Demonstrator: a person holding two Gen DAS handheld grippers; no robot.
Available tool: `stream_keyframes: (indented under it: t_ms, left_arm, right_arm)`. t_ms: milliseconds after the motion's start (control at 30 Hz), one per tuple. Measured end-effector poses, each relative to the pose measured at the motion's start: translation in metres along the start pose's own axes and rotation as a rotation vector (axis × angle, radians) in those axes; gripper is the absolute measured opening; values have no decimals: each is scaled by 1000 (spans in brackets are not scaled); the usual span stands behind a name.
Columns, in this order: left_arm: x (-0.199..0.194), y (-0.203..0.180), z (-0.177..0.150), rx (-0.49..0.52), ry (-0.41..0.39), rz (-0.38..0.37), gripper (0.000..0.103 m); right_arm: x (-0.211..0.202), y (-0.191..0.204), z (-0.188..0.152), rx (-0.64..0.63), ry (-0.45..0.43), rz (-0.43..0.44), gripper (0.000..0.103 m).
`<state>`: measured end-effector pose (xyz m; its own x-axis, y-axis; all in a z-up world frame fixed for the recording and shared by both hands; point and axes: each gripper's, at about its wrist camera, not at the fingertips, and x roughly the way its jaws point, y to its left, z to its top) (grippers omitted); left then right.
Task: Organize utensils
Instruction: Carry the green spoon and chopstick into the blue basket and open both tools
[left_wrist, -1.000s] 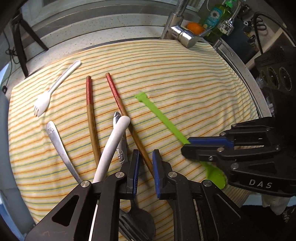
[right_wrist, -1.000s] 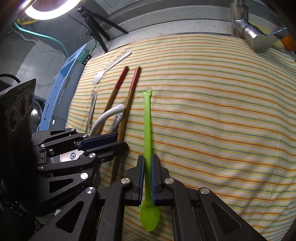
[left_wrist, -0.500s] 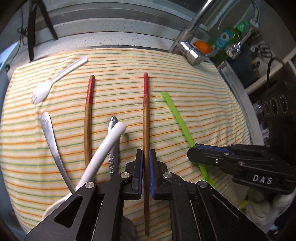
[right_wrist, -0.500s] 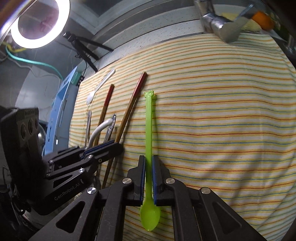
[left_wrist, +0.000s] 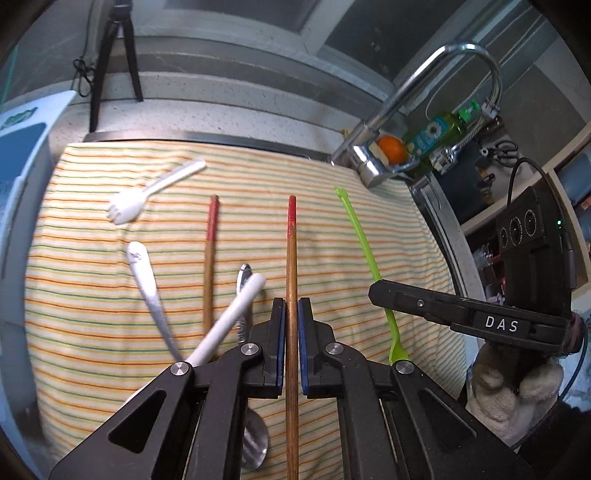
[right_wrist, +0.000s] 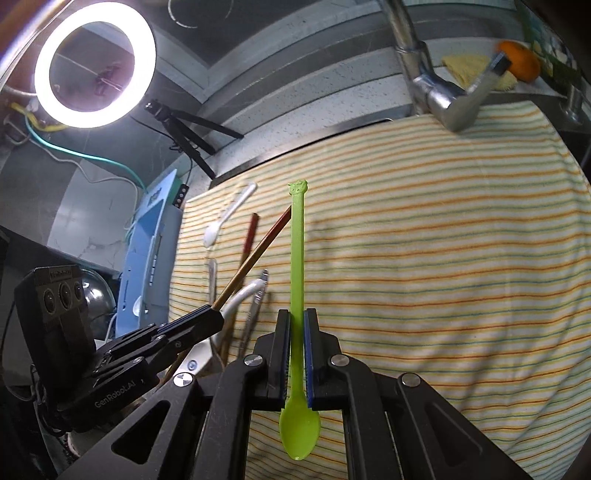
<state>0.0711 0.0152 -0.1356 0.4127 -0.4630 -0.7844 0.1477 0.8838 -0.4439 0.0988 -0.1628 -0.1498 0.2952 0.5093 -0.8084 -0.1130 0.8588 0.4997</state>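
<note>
Wooden chopstick (left_wrist: 291, 280) pinched in left tongs (left_wrist: 291, 345), green spoon (right_wrist: 297, 266) in right (right_wrist: 296, 354)

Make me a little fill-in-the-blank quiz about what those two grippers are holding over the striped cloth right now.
1. The left gripper is shut on a wooden ____ with a red tip.
2. The right gripper is shut on a spoon whose colour is ____.
3. The white plastic fork lies on the ____ cloth.
4. The second chopstick lying on the cloth has a ____ tip.

Missing words: chopstick; green; striped; red
</note>
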Motion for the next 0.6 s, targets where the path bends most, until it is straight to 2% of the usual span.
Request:
stream_keyframes:
  t_ms: [233, 600]
  left_arm:
    - [-38, 29, 3, -42, -78, 43, 5]
    - [-100, 97, -4, -135, -194, 134, 5]
  right_arm:
    - [12, 47, 13, -65, 9, 40, 6]
    - [51, 136, 25, -181, 35, 106, 6]
